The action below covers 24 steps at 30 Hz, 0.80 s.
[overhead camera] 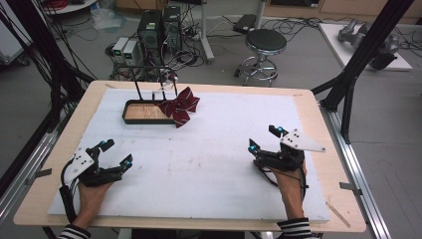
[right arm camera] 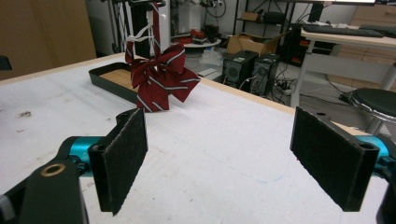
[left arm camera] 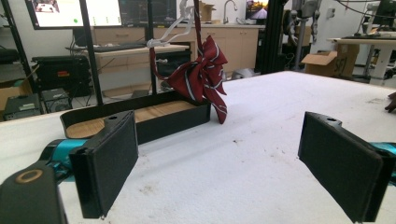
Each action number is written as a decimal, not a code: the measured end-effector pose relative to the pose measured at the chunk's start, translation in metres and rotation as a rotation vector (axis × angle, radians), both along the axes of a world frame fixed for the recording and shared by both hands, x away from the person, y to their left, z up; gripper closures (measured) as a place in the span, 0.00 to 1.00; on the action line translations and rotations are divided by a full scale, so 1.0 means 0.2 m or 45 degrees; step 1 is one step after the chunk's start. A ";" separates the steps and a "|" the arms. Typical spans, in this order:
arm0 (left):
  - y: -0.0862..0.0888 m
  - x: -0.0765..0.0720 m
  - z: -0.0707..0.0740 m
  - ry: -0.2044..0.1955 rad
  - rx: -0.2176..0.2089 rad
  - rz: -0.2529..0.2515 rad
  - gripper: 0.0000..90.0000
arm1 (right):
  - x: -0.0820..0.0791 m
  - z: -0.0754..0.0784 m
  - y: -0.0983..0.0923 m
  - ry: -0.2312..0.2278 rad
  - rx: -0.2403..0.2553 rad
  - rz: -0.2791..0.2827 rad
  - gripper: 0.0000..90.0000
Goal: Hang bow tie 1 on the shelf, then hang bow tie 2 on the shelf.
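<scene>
Red striped bow (right arm camera: pixel 161 74) hangs well ahead of your wide, empty jaws on a hanger (left arm camera: pixel 170 28); grab carelessly and you'll tip its stand (overhead camera: pixel 149 79).

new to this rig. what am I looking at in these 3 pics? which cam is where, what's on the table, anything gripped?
No robot arm here: a person holds a hand-held two-jaw gripper in each hand. The high view looks down from above the person's side of the table, with the left gripper at the left and the right gripper at the right. The other two pictures come from cameras riding on the grippers, each looking out between its own black padded jaws.

On the white sheet that covers the table, at the far side, sits a black tray with a wooden floor and a thin black rack rising from it. A dark red striped bow tie hangs from a hanger on that rack, draping over the tray's right end.

Nothing is gripped: both grippers are open with nothing between the jaws, well short of the bow tie.
</scene>
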<state>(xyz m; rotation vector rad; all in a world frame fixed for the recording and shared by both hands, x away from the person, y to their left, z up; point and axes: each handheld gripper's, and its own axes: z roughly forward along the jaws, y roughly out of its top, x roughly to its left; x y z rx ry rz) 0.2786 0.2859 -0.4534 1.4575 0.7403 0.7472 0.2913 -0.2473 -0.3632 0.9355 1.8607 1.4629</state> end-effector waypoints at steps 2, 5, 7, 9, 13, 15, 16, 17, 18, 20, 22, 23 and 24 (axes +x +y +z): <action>0.00 0.00 0.00 0.002 -0.001 0.003 0.14 | -0.01 0.00 0.00 -0.001 0.003 -0.001 0.20; 0.00 0.00 0.00 0.005 -0.001 0.002 0.14 | -0.01 0.00 0.00 -0.007 0.016 0.000 0.20; 0.00 0.00 0.00 0.007 -0.002 0.001 0.14 | -0.01 0.00 -0.01 -0.004 0.012 0.003 0.20; 0.00 0.00 0.00 0.006 -0.003 0.001 0.14 | -0.01 -0.01 -0.01 -0.002 0.010 0.004 0.20; 0.00 0.00 0.00 0.008 -0.003 0.000 0.14 | -0.01 -0.02 -0.02 0.003 0.012 -0.001 0.20; 0.00 0.00 0.00 0.010 -0.003 -0.002 0.14 | -0.01 -0.02 -0.02 0.008 0.008 -0.006 0.20; 0.00 0.00 0.00 0.011 -0.005 -0.002 0.14 | -0.01 -0.02 -0.03 0.011 0.009 -0.009 0.20; 0.00 0.00 0.00 0.010 -0.006 -0.002 0.14 | -0.01 -0.02 -0.03 0.012 0.007 -0.008 0.20; 0.00 0.00 0.00 0.010 -0.005 -0.002 0.14 | -0.01 -0.02 -0.03 0.015 0.010 -0.011 0.20; 0.00 0.00 0.00 0.010 -0.005 -0.002 0.14 | -0.01 -0.02 -0.04 0.015 0.004 -0.012 0.20; 0.00 0.00 0.00 0.009 -0.006 -0.001 0.14 | -0.01 -0.02 -0.04 0.023 0.002 -0.013 0.20; 0.00 0.00 0.00 0.010 -0.007 -0.001 0.14 | -0.01 -0.02 -0.04 0.023 -0.002 -0.013 0.20; 0.00 0.00 0.00 0.011 -0.006 0.000 0.14 | -0.01 -0.02 -0.04 0.030 -0.005 -0.015 0.20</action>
